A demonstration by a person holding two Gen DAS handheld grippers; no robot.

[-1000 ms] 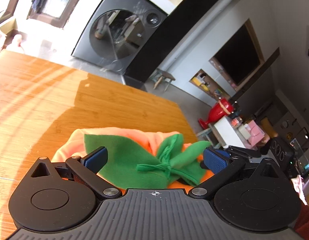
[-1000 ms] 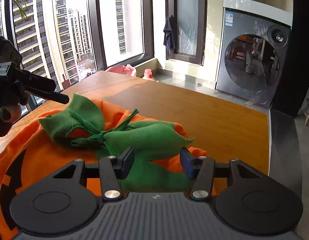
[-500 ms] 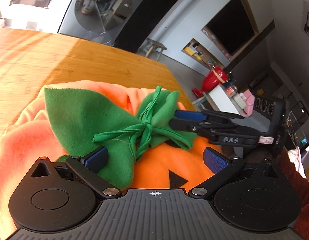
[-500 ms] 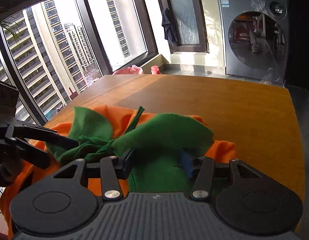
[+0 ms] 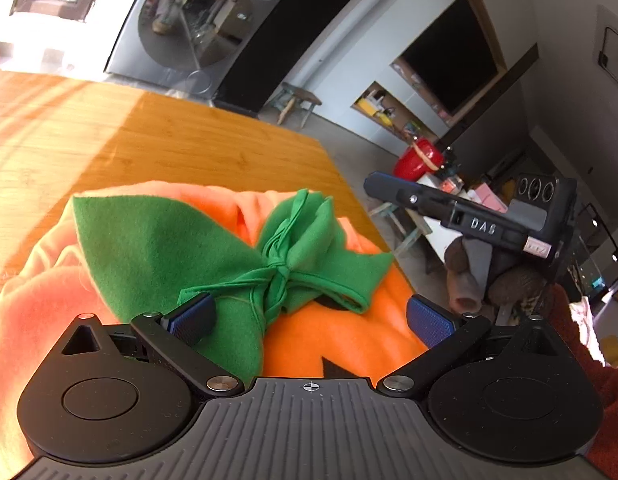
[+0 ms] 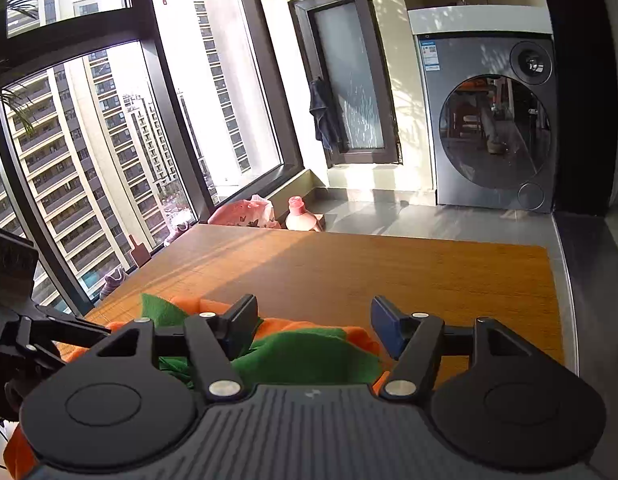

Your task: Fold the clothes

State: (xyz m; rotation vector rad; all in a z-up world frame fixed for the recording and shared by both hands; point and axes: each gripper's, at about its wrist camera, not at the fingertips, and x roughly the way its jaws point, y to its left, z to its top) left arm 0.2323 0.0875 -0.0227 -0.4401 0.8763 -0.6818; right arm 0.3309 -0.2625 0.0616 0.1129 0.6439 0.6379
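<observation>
The wooden worktop carries an orange pumpkin costume near its right-hand edge, its green leaf collar tied in a bow on top. Left tongs hover spread wide above it, gripping nothing; right tongs likewise gape empty above the garment.

Both wrist views low over costume, table
</observation>
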